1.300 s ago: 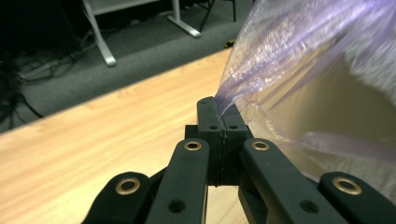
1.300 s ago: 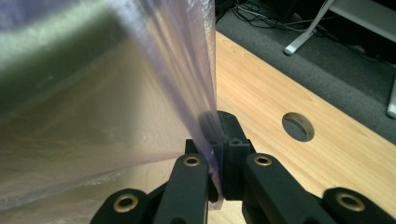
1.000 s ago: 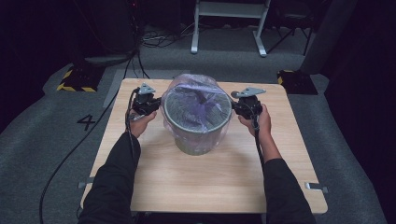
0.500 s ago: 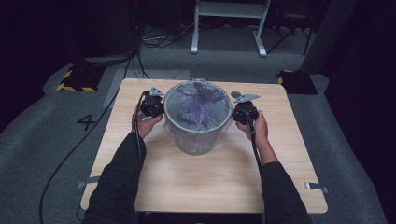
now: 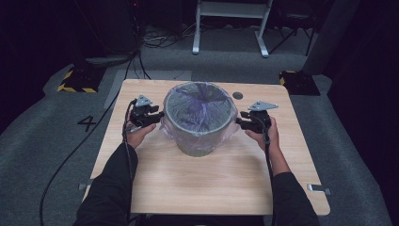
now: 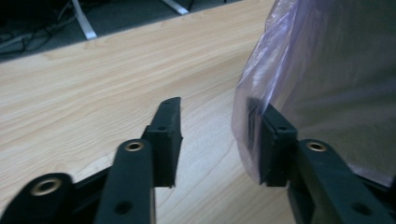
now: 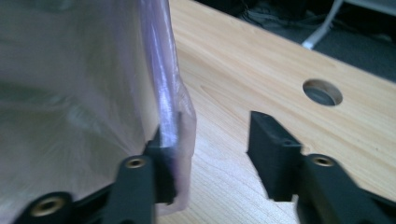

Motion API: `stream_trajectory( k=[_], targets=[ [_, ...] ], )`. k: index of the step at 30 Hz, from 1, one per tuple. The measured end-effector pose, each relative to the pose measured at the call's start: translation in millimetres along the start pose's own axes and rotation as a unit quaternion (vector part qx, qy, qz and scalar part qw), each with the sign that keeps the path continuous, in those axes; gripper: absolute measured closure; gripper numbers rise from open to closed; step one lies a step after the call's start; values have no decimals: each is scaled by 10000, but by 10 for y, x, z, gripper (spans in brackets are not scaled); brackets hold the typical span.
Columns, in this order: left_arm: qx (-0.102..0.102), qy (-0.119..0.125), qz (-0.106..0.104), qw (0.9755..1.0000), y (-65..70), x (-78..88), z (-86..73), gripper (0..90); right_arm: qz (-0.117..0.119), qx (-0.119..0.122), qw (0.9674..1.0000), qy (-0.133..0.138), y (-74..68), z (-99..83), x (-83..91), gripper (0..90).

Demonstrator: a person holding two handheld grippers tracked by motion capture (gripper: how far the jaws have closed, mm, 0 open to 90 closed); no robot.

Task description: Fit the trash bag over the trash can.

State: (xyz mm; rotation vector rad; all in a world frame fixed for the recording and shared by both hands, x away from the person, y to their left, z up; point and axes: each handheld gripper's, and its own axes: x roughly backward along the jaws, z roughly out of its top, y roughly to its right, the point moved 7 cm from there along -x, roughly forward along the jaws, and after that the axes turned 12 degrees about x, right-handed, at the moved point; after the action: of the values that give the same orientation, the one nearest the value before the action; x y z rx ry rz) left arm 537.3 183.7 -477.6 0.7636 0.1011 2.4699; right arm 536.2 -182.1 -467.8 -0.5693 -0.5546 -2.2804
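Jaws of my left gripper point(image 5: 157, 114) at nine o'clock and right gripper point(image 5: 239, 123) at three of the table-centre bin point(image 5: 198, 136) have just been opening off its purple liner point(image 5: 197, 101), which the gripper views show draped on one pad each, so I judge it fitted.

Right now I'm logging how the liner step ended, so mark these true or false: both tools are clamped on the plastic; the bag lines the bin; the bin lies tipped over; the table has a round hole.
1. Both tools clamp the plastic: false. The left tool and right tool stand open, jaws having just opened.
2. The translucent purple plastic bag lines the grey round bin: true.
3. The bin lies tipped over: false, it stands upright.
4. The light wooden table has a round hole: true.
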Motion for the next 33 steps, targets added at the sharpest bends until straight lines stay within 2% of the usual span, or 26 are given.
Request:
stream_trajectory(
  k=[2,4,5,8,11,15,17,19,24,27,29,31,33],
  targets=[
    [-118,66,2,9999,8,110,-17,413,21,109,9998,135,-18,17,74,469],
    [-209,166,-13,9996,27,226,-32,348,-27,275,9995,153,-42,30,137,406],
    [-253,235,-86,9994,47,284,-37,308,-61,314,9994,131,-51,35,162,376],
    [-469,355,-188,9981,104,454,-62,264,34,396,9990,207,-94,65,253,328],
    [-726,372,-182,9965,145,598,-104,237,-52,558,9976,416,-136,108,366,322],
    [-898,262,-274,9952,201,714,-205,218,222,734,9950,634,-279,163,462,302],
    [-1013,198,-210,9944,217,747,-269,208,400,893,9931,647,-365,181,458,279],
    [-1062,168,-214,9940,225,781,-330,206,526,1044,9913,604,-445,190,443,252],
    [-1125,71,-234,9934,243,839,-435,200,944,1114,9870,673,-617,197,445,223],
    [-1086,55,-449,9931,300,882,-488,203,1073,1289,9834,688,-749,137,475,196],
    [-1076,32,-604,9924,352,885,-522,201,1094,1321,9827,697,-847,105,490,189],
    [-1072,14,-674,9919,411,874,-544,200,1128,1366,9813,753,-971,91,498,168],
    [-977,24,-873,9914,477,862,-548,201,992,1459,9814,762,-1077,90,479,165]
  ],
)
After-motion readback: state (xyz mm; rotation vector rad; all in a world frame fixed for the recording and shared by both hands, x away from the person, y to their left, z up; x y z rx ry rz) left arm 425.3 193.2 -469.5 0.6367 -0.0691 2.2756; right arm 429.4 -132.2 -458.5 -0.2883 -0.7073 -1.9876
